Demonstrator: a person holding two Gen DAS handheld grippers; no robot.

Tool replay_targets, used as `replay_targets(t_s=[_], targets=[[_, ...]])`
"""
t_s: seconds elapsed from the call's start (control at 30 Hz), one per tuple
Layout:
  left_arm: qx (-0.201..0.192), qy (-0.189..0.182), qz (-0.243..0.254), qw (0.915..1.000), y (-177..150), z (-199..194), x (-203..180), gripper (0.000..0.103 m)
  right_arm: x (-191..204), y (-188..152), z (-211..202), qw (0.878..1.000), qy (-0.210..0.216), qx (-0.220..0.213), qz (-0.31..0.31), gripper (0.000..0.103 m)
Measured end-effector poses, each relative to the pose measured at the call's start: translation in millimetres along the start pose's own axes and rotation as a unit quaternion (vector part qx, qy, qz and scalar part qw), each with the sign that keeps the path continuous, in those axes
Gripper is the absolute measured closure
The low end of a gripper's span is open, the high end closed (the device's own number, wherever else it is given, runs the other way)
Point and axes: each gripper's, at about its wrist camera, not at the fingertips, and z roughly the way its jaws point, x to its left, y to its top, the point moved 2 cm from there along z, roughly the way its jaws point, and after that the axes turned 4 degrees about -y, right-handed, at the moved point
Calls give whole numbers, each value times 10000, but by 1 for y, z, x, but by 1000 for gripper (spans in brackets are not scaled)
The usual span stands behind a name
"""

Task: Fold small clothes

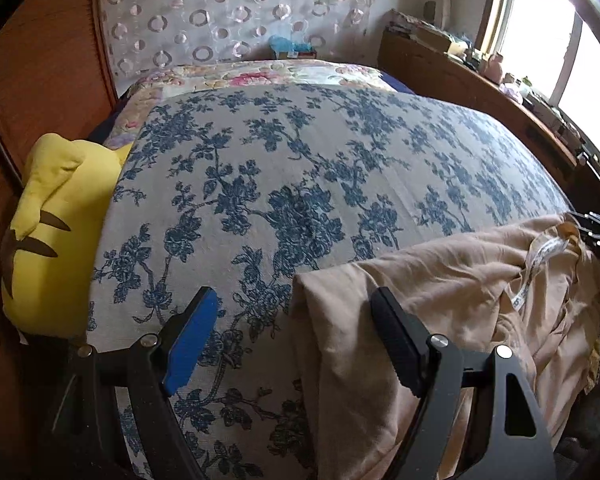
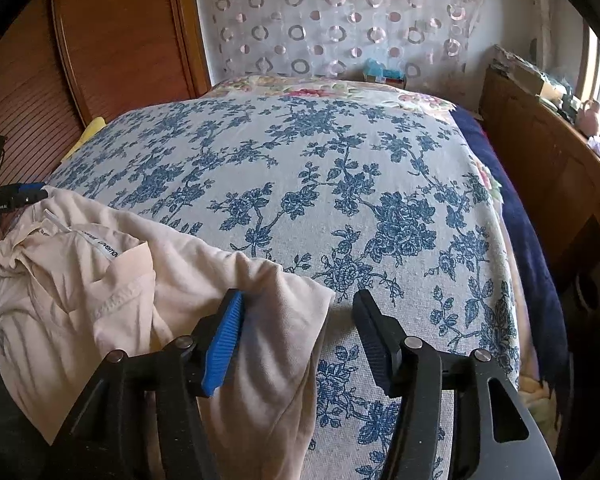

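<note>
Beige garment (image 1: 440, 308) lies crumpled at the bed's (image 1: 300, 168) near edge, partly hanging off. Both the left gripper (image 1: 296, 320) and right gripper (image 2: 298, 332) stand open, gripping nothing (each straddling a cloth edge). It could slide off, or a grab catch several layers.

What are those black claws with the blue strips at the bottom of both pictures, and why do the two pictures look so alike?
No robot here: a person holds a two-finger gripper in each hand, with a wide-angle camera on each looking along its fingers. One picture is from the left gripper, the other from the right gripper, so both see the same bed from slightly different sides. A beige garment lies crumpled at the near edge, waiting to be folded. Both grippers stand open, each over a corner of the cloth, gripping nothing. A yellow cushion sits at the bed's left side.
</note>
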Motion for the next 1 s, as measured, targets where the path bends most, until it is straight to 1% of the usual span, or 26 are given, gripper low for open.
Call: replay_targets(t_s=[0.1, 0.17, 0.23, 0.27, 0.33, 0.37, 0.43, 0.47, 0.53, 0.63, 0.77, 0.83, 1.0], targets=[[9, -24, 59, 10000, 1, 1, -1, 24, 0, 0, 1, 10000, 2, 2, 3, 44], [6, -61, 90, 9999, 2, 1, -2, 29, 0, -1, 1, 10000, 3, 0, 8, 44], [-3, -162, 140, 9998, 2, 1, -5, 42, 0, 0, 1, 10000, 8, 0, 10, 44], [0, -197, 184, 9996, 3, 1, -7, 45, 0, 0, 1, 10000, 12, -1, 14, 44], [35, -229, 296, 9993, 3, 1, -11, 58, 0, 0, 1, 10000, 19, 2, 18, 44], [47, -278, 319, 9991, 3, 1, -13, 61, 0, 0, 2, 10000, 19, 3, 10, 44], [71, -348, 361, 9987, 4, 1, -17, 71, -1, 0, 2, 10000, 56, 10, 0, 44], [79, -366, 381, 9986, 4, 1, -18, 73, -1, 1, 2, 10000, 90, 18, -3, 44], [79, -429, 383, 9983, 3, 0, -20, 82, -1, 1, 3, 9999, 129, 36, -27, 44], [35, -429, 375, 9984, 1, -1, -22, 85, 3, 0, 2, 9996, 226, 53, -135, 45], [-9, -433, 338, 9985, 0, -3, -23, 86, 6, 1, 2, 9991, 341, 108, -241, 55], [-26, -441, 301, 9986, -2, -3, -23, 86, 7, 1, 2, 9991, 324, 118, -261, 56], [-54, -443, 271, 9986, -2, -3, -22, 86, 6, 1, 3, 9992, 306, 89, -224, 65]])
